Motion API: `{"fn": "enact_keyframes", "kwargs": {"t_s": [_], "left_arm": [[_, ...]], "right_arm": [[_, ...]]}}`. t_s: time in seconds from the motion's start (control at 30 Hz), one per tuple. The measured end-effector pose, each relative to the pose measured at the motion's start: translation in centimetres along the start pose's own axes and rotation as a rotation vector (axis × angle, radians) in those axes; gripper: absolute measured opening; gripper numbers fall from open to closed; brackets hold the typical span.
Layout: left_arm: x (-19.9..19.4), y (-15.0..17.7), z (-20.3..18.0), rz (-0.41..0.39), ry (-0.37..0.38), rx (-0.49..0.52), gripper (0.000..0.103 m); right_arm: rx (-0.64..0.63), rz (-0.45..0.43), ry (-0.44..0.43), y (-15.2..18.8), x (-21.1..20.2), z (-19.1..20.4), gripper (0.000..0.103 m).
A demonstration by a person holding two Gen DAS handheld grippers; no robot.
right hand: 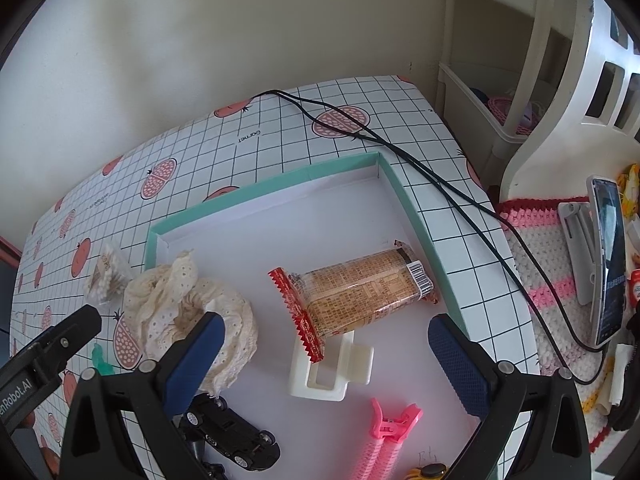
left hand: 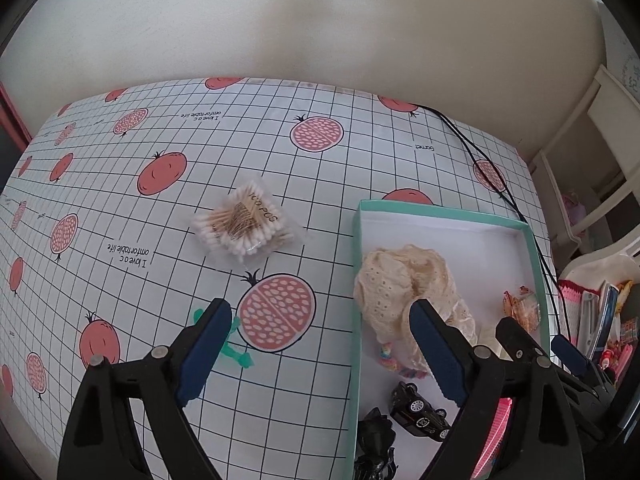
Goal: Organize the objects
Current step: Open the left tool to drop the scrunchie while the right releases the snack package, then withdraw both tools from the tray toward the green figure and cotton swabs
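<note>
Both grippers stand with fingers spread and empty: left gripper (left hand: 316, 344) hovers over the bench (left hand: 120, 200), right gripper (right hand: 324, 356) above the teal box (right hand: 424, 248). One item remains outside the box: a cotton swab packet (left hand: 248, 226), lying on the bench left of the box's far corner, apart from it. Judged light, crinkly, slippery film over stiff sticks; best pinched across its middle. The seal edge appears loose, though distortion hinders certainty.

Cream wall (left hand: 320, 20); white shelf unit (right hand: 532, 60) right.
</note>
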State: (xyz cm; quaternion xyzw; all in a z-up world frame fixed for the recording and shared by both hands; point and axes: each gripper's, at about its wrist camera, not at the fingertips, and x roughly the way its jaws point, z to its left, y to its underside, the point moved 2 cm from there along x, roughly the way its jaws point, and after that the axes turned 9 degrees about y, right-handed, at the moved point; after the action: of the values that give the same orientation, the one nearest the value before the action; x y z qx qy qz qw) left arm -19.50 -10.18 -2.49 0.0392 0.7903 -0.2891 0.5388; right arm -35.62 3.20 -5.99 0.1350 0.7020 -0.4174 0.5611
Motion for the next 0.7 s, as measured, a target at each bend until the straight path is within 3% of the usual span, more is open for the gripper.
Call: {"fn": "enact_keyframes", "kwargs": {"t_s": [0.47, 0.7], "left_arm": [[0.2, 0.0, 0.9, 0.022, 0.003, 0.007, 0.091], [0.1, -0.1, 3.0, 0.039, 0.011, -0.024, 0.091]], "right_arm": [[-0.016, 0.002, 0.001, -0.1, -0.2, 0.5, 0.103], [-0.056, -0.003, -0.043, 0.0, -1.2, 2.3, 0.103]]}}
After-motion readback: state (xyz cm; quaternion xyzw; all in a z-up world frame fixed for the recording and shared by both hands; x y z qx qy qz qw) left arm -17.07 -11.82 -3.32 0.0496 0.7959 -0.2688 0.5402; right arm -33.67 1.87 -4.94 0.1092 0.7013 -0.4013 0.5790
